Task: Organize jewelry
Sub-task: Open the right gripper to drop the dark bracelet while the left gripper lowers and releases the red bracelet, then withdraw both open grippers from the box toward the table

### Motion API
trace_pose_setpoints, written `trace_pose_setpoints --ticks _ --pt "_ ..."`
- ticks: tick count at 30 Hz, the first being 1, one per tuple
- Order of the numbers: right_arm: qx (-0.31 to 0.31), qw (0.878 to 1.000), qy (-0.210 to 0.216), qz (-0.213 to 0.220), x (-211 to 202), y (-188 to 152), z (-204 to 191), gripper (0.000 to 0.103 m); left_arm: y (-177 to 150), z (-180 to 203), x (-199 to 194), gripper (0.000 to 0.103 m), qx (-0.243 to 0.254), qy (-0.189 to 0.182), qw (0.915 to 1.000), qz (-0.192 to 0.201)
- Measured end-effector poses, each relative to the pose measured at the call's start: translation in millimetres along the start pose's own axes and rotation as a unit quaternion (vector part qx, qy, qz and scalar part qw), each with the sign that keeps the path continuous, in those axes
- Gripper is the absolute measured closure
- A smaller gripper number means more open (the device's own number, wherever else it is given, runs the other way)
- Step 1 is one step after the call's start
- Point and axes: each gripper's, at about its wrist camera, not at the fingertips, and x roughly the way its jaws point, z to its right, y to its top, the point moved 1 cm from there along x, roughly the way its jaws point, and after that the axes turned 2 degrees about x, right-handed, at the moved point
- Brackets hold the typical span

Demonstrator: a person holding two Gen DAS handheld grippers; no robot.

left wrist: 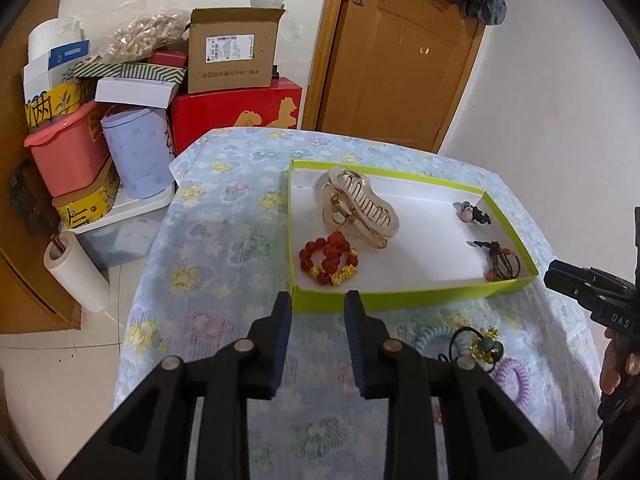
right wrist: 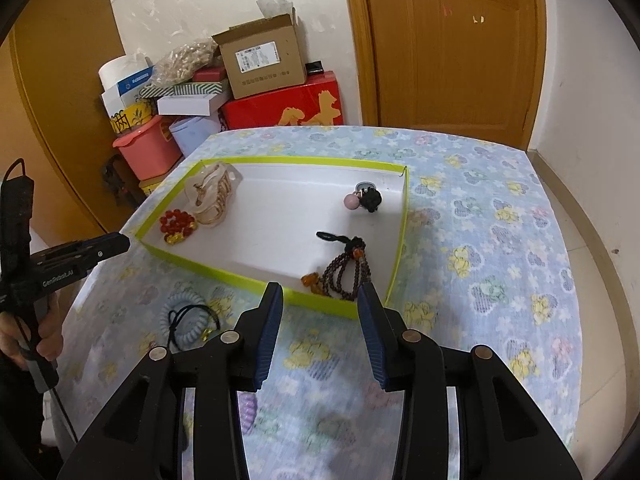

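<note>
A shallow box with a lime-green rim sits on the flowered tablecloth. Inside lie a beige hair claw, a red and gold bead bracelet, a pink and black hair tie and a dark bead bracelet. Outside, near the front, lie a pale blue coil tie, a black tie with a gold charm and a purple coil tie. My left gripper and right gripper are open and empty, just short of the box's near wall.
Stacked boxes, a pink bin and a cardboard carton crowd the floor to the left of the table. A paper roll leans there. A wooden door stands behind the table.
</note>
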Motion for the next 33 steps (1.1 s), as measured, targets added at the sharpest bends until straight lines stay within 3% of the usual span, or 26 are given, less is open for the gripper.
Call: trace_pose_setpoints --ticks 15,33 --pt "0.003 1.000 0.006 0.013 -56.3 -50.4 -22.2 0.063 -44.6 35.8 -60.8 0.075 0.018 -0.006 0.9996 0.023" --pt "0.000 1.000 0.028 0.010 -83.5 -87.9 -42.5 0.063 -83.8 62.7 -87.8 0.075 0.028 -0.030 0.9991 0.014"
